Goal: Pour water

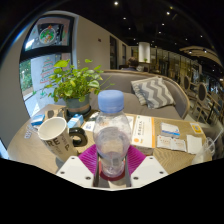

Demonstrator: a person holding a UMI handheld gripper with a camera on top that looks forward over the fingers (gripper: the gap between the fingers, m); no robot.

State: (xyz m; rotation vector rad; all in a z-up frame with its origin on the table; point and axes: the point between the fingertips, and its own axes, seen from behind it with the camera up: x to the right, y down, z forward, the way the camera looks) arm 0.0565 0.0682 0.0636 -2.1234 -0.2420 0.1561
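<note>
The gripper (112, 165) pinches the water bottle (112, 130) upright between both pads, above the table (30, 150). The mug (54, 133) stands just beside it. Judgement: the bottle needs carrying over the mug's rim, then slow tilting to avoid spilling.

no lettering could be read: the menu card (160, 131) right of center and the wall poster (44, 68) (upper left) stayed illegible.

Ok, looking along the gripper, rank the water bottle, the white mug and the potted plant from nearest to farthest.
1. Bottle: between the gripper's fingers, gripped.
2. Mug: on the table, left of the bottle, just beyond the fingers.
3. Plant: behind the mug, farther left.
</note>
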